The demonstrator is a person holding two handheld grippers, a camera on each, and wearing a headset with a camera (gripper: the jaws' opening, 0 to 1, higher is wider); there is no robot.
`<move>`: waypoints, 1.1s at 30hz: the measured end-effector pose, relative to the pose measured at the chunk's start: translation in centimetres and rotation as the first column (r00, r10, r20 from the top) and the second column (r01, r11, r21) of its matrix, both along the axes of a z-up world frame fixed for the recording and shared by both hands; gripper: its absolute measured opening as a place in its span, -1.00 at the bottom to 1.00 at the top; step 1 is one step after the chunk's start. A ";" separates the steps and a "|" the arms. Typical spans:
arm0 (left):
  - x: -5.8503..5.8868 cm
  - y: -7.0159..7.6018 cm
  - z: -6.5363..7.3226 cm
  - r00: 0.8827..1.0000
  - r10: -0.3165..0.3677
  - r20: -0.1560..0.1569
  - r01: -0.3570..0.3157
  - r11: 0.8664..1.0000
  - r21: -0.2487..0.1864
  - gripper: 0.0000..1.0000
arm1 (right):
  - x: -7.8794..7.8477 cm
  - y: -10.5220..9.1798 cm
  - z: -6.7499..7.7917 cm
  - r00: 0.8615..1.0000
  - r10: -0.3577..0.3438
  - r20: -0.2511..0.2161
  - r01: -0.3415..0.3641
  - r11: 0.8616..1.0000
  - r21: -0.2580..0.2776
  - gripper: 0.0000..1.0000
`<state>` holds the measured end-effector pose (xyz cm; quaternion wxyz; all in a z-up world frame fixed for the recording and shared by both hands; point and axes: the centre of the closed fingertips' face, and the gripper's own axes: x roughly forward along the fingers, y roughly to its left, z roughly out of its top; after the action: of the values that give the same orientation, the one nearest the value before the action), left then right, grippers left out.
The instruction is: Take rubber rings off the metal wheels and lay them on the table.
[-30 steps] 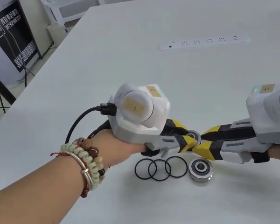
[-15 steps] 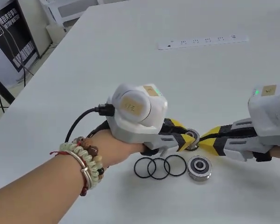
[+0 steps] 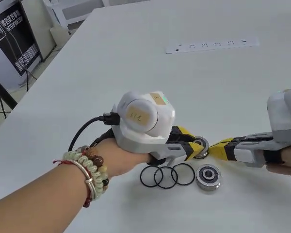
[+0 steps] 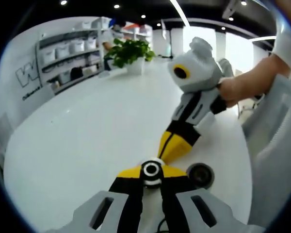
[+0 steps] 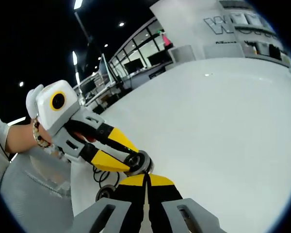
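Observation:
My left gripper (image 3: pixel 196 148) is shut on a small metal wheel (image 3: pixel 202 143), held just above the white table (image 3: pixel 136 63). My right gripper (image 3: pixel 214 147) comes in from the right with its jaws together, the yellow tips right beside that wheel. Whether they pinch a ring is too small to tell. In the left gripper view the wheel (image 4: pixel 152 170) sits between my jaws, with the right gripper (image 4: pixel 173 151) touching it. Three black rubber rings (image 3: pixel 167 174) lie in an overlapping row below, next to a second wheel (image 3: pixel 208 176).
A white power strip (image 3: pixel 211 43) lies far back on the table. A black cable (image 3: pixel 85 127) trails from the left gripper over my wrist. Dark stands and a banner stand off the table's left edge.
The right gripper has drawn back to the right, from overlapping the held wheel to just beside it. The left gripper and its wheel have stayed in place.

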<state>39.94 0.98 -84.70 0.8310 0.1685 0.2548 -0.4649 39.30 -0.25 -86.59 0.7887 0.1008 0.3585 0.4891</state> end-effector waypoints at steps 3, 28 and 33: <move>0.0 0.0 -0.1 1.000 -0.003 0.003 0.003 1.000 0.002 -0.73 | 0.0 -0.1 0.0 0.998 -0.041 -0.056 0.044 0.998 0.050 -1.00; -0.1 -0.2 -0.3 1.000 -0.009 0.018 0.010 1.000 -0.005 -0.73 | 0.1 -0.2 1.3 0.978 -0.097 -0.184 0.132 0.973 0.192 -1.00; -0.2 -0.2 -0.2 1.000 -0.003 0.024 0.003 1.000 0.002 -0.73 | 0.1 0.0 1.4 0.973 -0.103 -0.206 0.145 0.969 0.199 -1.00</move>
<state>39.78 0.80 -84.95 0.8331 0.1751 0.2451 -0.4639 39.42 -0.27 -85.16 0.7638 0.2543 0.3722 0.4619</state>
